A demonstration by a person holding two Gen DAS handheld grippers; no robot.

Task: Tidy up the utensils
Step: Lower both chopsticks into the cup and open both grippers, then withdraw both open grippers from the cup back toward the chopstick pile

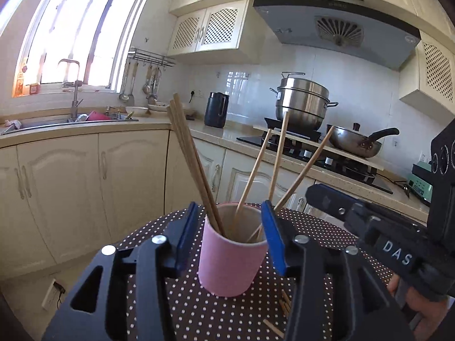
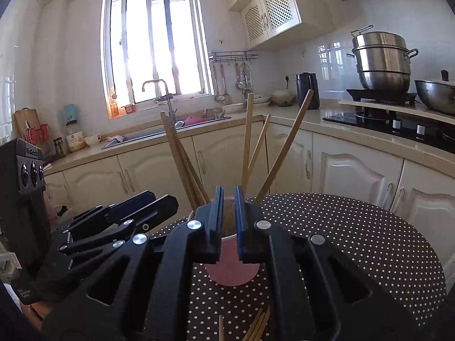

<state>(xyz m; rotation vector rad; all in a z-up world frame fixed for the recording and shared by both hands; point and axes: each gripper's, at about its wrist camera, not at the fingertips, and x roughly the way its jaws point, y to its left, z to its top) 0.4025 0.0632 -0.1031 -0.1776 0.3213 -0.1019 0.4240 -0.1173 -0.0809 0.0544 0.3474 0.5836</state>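
A pink cup (image 1: 227, 267) stands on the round table with the dotted brown cloth (image 1: 199, 315) and holds several wooden chopsticks (image 1: 193, 167). My left gripper (image 1: 229, 205) is open, its blue pads (image 1: 184, 236) on either side of the cup without pressing it. In the right wrist view it reaches in from the left (image 2: 167, 202). My right gripper (image 2: 227, 196) is shut with nothing in it, just over the cup's (image 2: 231, 270) near rim. A few loose chopsticks (image 2: 256, 326) lie on the cloth (image 2: 355, 241) in front of the cup, partly hidden under the fingers.
Cream cabinets (image 1: 85, 193) and the counter wrap behind the table. A sink with a tap (image 2: 167, 105) is under the window. A dark kettle (image 1: 216, 109), a steel steamer pot (image 1: 301, 102) and a wok (image 1: 355, 140) stand by the stove.
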